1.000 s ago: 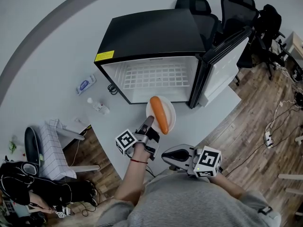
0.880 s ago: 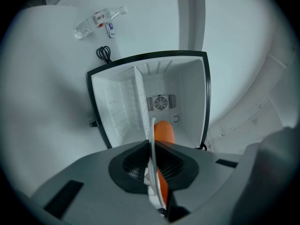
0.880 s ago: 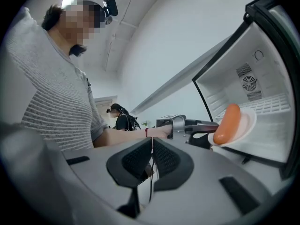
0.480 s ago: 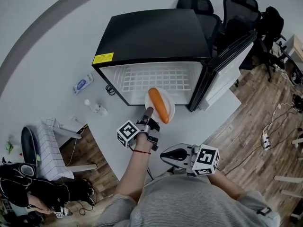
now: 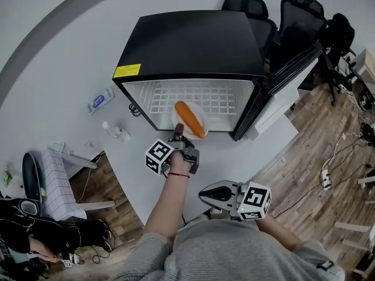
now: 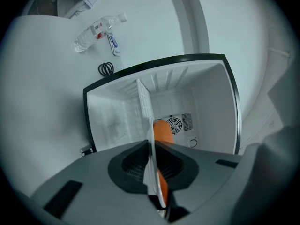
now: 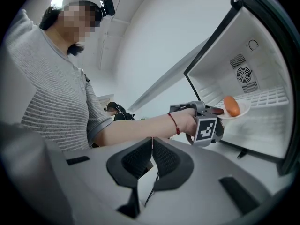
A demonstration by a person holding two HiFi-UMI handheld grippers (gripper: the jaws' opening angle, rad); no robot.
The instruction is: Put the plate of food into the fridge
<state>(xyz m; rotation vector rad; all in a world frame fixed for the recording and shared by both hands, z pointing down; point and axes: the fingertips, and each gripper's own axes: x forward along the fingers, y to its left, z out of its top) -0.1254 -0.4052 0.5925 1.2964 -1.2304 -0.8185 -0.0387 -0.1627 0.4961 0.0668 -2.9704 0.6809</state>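
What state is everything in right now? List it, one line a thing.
Fridge: upright on the table.
Fridge door: open wide.
Plate: held by its rim at the fridge's opening.
Orange food: lying on the plate.
Left gripper: shut on the plate's rim.
Right gripper: jaws together, empty, held back near the body.
Bottle: lying on its side on the table.

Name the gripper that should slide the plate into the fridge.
Left: the left gripper is shut on the plate at the open fridge; the right gripper is shut, empty, farther back.
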